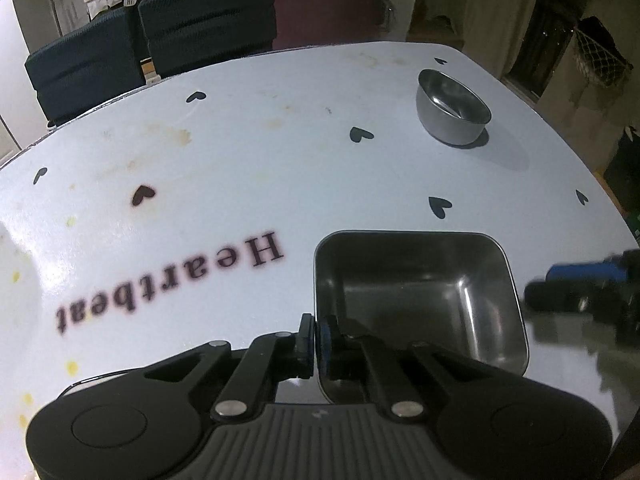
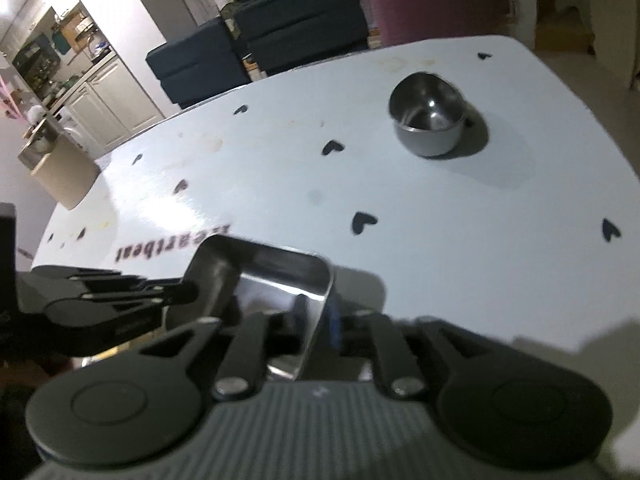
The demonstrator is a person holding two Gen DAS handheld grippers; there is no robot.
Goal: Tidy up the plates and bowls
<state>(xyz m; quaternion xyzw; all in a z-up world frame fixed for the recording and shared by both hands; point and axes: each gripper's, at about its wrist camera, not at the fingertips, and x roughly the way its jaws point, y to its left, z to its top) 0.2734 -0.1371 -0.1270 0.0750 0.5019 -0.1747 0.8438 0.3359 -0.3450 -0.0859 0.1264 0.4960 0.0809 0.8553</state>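
Table carries everything. Rectangular tray sits near the front edge, at 6 o'clock in the left wrist view. Round bowl stands well apart from it, toward the far edge at 1 o'clock from the tray. "Heartbeat" lettering lies at 9 o'clock of the tray. Left gripper is at the tray's left wall, right gripper at its right wall. Sofa is behind the table, 11 o'clock.
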